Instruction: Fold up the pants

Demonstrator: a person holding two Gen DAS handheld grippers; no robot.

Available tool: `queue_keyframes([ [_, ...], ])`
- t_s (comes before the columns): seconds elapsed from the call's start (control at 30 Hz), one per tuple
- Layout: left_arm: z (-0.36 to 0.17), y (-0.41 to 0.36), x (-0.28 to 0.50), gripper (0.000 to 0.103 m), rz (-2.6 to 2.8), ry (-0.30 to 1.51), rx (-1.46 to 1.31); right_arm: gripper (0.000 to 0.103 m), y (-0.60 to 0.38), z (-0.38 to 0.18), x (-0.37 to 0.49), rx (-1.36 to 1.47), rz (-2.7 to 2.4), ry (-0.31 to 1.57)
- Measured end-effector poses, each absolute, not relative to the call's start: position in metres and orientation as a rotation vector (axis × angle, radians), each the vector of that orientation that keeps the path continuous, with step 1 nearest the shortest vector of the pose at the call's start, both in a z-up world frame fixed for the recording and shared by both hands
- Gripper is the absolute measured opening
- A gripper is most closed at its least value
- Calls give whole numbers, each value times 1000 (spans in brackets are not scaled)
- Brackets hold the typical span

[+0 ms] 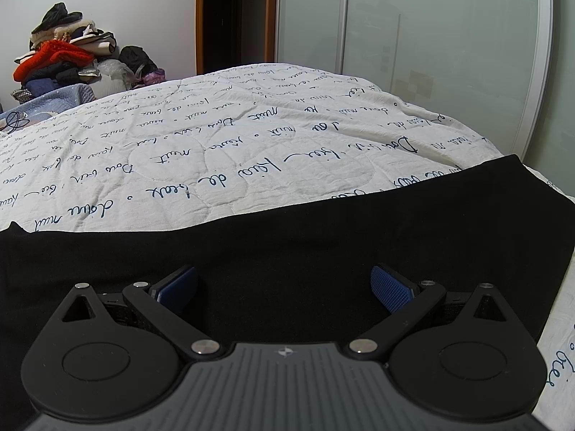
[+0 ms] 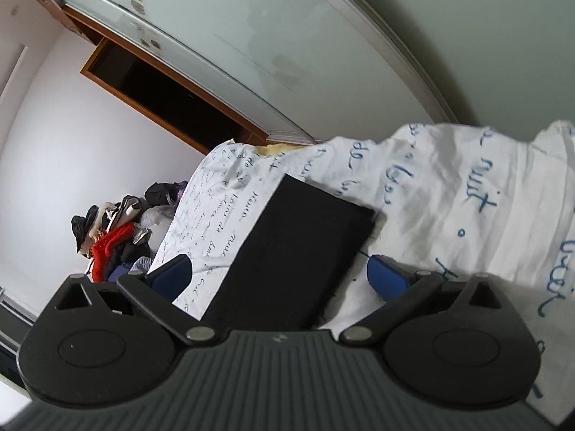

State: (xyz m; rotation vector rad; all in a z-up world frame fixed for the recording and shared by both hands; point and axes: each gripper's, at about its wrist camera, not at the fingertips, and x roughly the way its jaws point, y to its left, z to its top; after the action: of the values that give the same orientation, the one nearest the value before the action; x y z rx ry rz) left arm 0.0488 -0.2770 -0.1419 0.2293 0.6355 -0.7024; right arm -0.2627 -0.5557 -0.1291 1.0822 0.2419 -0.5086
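Black pants (image 1: pixel 287 237) lie spread flat across the near edge of a bed, on a white quilt (image 1: pixel 222 151) printed with looping blue script. In the left wrist view the dark cloth fills the lower half of the frame, its far edge running from 9 o'clock up toward 3 o'clock. The left gripper (image 1: pixel 284 287) hangs low over the fabric with its blue-padded fingers (image 1: pixel 390 287) spread wide, nothing between them; whether they touch the cloth cannot be told.

The right wrist view is rolled sharply, and there the pants (image 2: pixel 298 248) show as a long dark panel with a squared end at 12 o'clock, the rumpled quilt (image 2: pixel 467 208) rising toward 2 o'clock. The right gripper (image 2: pixel 278 274) is likewise spread, one finger either side of the panel's near end, clamped on nothing.

The cloth looks soft, thin and light, likely to sag and slide once lifted, and it shows few creases as it lies. The best hold is probably a pinch on the hem or waistband corners, one gripper at each, so the layers stay together and the fold lands square. The quilt beneath may snag in the same pinch.

A pile of clothes (image 1: pixel 61 54) sits at 10 o'clock beyond the bed, with frosted wardrobe doors (image 1: pixel 431 36) behind.
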Motion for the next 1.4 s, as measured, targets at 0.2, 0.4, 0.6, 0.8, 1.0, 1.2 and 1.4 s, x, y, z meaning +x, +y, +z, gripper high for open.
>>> queue_keyframes([
  [0.2, -142, -277, 49, 103, -703, 636, 229, 87, -569, -139, -242, 1095, -498, 221],
  [0.4, -142, -277, 49, 103, -703, 636, 228, 28, -580, -152, -214, 1079, -512, 246],
  [0.6, -133, -271, 54, 103, -752, 665, 181, 11, -550, -134, -202, 821, -502, 332],
  [0.8, -113, -279, 84, 103, -1031, 959, -235, 10, -464, -98, -170, 226, -470, 453],
  [1.0, -109, -315, 90, 103, -1111, 1041, -349, 10, -405, -99, -152, -41, -383, 508],
  [1.2, -146, -329, 106, 102, -1045, 1227, -583, 10, -383, -103, -150, -76, -337, 513],
  [1.4, -154, -339, 108, 32, -1090, 1293, -616, 28, -364, -111, -151, -221, -315, 534],
])
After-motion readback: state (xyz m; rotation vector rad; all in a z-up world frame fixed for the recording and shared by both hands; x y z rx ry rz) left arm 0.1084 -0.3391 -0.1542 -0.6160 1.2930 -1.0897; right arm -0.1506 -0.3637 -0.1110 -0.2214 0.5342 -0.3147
